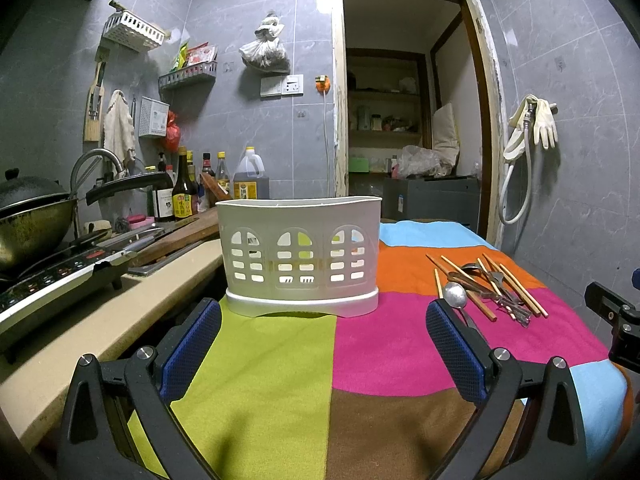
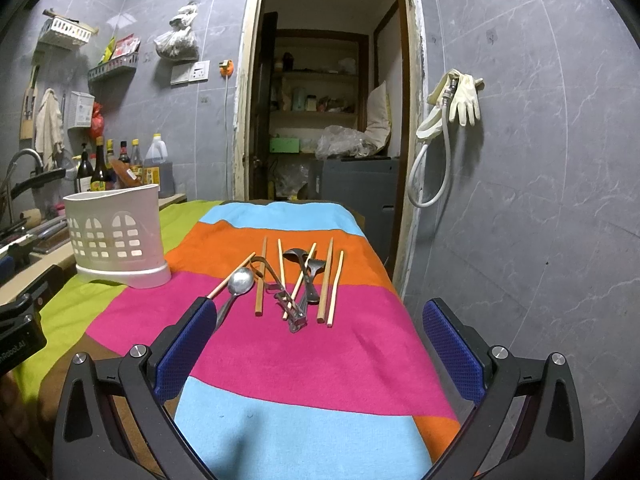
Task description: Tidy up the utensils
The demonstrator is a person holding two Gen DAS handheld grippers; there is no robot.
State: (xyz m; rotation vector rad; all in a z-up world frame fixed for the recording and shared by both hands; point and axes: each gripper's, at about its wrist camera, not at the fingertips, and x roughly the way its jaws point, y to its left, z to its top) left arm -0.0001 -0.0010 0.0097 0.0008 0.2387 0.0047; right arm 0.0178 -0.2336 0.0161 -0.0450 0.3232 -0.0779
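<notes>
Now we see the left gripper [image 1: 324, 344] wide open near the white basket [image 1: 300, 256], the right gripper [image 2: 320, 340] wide open too, spoons and chopsticks [image 2: 288, 280] piled on the colorful cloth [image 2: 300, 360].

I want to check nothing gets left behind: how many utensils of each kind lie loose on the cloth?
Wooden chopsticks: 6
Metal spoons or ladles: 3, as far as the tangle shows
Total: 9 at least; the dark metal pieces overlap too much to count surely.
The white holder looks empty through its openings.
</notes>
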